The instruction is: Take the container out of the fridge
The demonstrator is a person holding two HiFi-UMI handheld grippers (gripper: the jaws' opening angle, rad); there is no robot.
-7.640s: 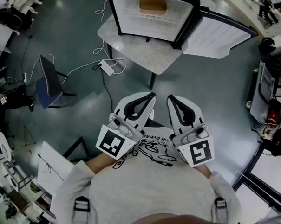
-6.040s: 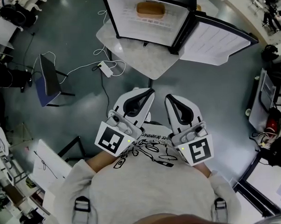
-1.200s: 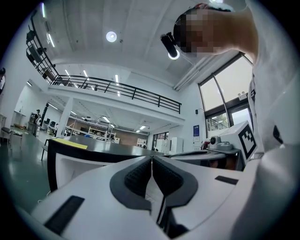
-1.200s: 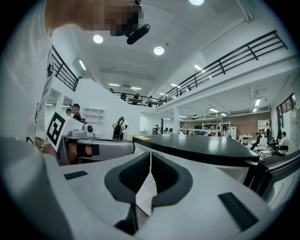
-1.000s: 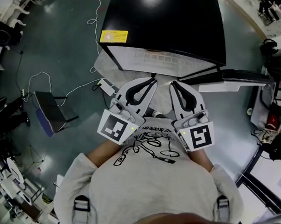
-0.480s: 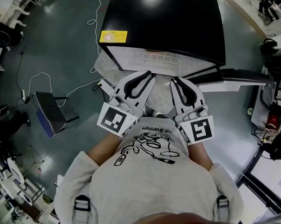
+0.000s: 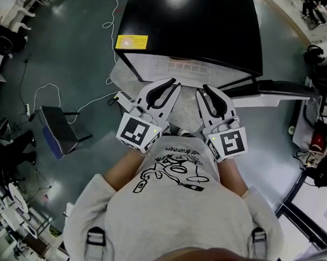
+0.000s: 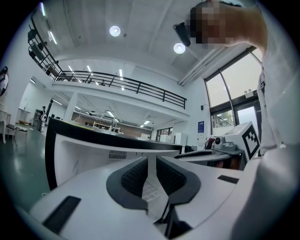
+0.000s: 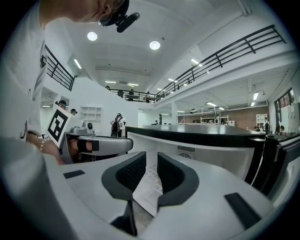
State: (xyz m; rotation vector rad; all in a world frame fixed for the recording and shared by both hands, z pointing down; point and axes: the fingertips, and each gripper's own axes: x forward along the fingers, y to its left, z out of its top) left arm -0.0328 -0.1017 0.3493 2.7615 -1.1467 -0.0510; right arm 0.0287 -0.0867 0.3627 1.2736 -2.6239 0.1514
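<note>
A glossy grey-green floor spreads all around; a dark chair stands at 9 o'clock, a white cable trailing beside it. Round ceiling lights shine above a black-railed balcony, with tall windows at 3 o'clock

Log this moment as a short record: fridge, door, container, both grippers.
fridge: black, on a table, right in front of the person
door: open, swung to the right
container: not visible in any view
left gripper: aimed at the fridge opening, jaws a little apart and just been opening, nothing between them
right gripper: beside the left one, jaws a little apart and just been opening, nothing between them
</note>
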